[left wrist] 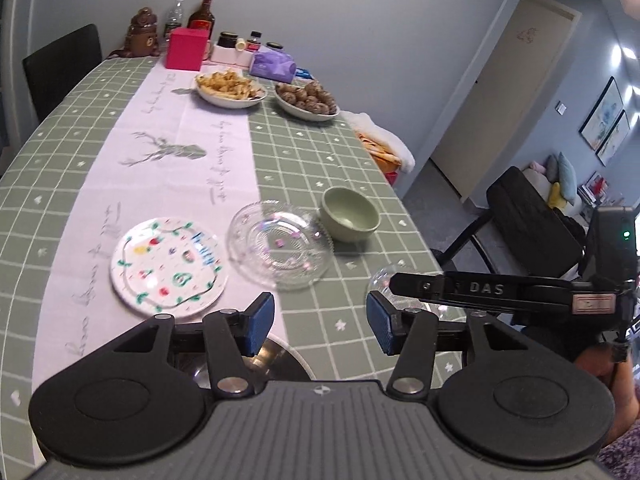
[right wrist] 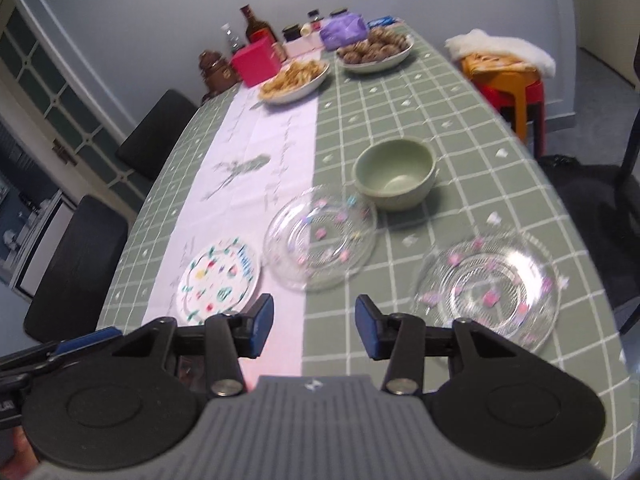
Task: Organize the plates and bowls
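Note:
On the checked tablecloth lie a white plate painted with fruit (left wrist: 168, 266) (right wrist: 218, 280), a clear glass plate (left wrist: 280, 246) (right wrist: 320, 240) and an upright green bowl (left wrist: 350, 214) (right wrist: 394, 172). A second clear glass plate (right wrist: 486, 284) sits near the table's right edge. My left gripper (left wrist: 320, 320) hangs open above the near cloth with nothing between its blue pads. My right gripper (right wrist: 314, 328) is open too and holds nothing, with the second glass plate just to its right. A shiny metal dish (left wrist: 276, 356) shows partly under the left gripper.
At the far end stand two dishes of food (left wrist: 230, 90) (left wrist: 306, 100), a pink box (left wrist: 186, 48), bottles and jars. Black chairs (right wrist: 76, 264) line the left side. Stacked stools (right wrist: 508, 76) and another chair (left wrist: 532, 216) stand off the right edge.

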A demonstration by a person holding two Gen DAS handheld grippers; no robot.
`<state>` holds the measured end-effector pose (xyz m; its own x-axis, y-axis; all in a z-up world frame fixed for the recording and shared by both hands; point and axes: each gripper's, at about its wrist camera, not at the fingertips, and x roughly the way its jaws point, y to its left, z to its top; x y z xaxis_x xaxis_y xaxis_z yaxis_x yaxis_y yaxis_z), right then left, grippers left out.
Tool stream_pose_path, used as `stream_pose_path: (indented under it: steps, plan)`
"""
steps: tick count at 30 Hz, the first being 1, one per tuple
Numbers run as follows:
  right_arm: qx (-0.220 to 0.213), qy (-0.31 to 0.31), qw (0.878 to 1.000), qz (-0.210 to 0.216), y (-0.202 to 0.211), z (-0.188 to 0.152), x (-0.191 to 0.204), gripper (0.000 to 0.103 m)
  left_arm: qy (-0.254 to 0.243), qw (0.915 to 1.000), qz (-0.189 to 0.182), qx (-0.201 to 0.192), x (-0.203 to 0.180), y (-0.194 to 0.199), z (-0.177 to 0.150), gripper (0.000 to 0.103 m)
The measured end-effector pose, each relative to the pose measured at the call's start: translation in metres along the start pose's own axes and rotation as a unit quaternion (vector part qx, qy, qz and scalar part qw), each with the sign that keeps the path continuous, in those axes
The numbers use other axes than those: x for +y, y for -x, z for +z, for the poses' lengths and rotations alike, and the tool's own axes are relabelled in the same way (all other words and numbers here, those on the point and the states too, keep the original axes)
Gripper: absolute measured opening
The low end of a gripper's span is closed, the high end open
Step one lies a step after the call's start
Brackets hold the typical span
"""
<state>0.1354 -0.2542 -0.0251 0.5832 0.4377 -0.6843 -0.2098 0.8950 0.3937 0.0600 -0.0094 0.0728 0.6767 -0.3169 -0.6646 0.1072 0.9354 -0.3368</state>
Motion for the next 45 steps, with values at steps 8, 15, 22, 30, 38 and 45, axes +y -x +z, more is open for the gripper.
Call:
stream_pose_path:
  steps: [8, 15, 22, 30, 38, 45]
  plan:
    - [-0.031, -0.008, 0.997, -0.068, -0.034, 0.043, -0.026, 0.046, -0.046, 0.9988, 0.007, 0.017, -0.025, -0.041, 0.05, 0.061]
    - [-0.023, -0.078, 0.995, -0.062, -0.064, 0.078, -0.072, 0.038, -0.026, 0.9974, -0.001, 0.066, -0.027, -0.112, 0.084, 0.056]
    - [0.0, -0.103, 0.994, -0.043, -0.1, 0.097, -0.085, 0.026, 0.036, 0.9935, 0.026, 0.105, -0.019, -0.188, 0.101, 0.052]
    - [0.026, -0.106, 0.992, -0.059, -0.132, 0.105, -0.093, 0.022, 0.079, 0.9878, 0.056, 0.121, -0.008, -0.254, 0.105, 0.034]
    - [0.048, -0.133, 0.988, -0.064, -0.151, 0.107, -0.109, 0.015, 0.056, 0.9864, 0.086, 0.128, -0.014, -0.282, 0.101, 0.026]
    - [0.051, -0.144, 0.986, -0.067, -0.156, 0.108, -0.109, 0.013, 0.044, 0.9849, 0.099, 0.135, -0.02, -0.294, 0.097, 0.012]
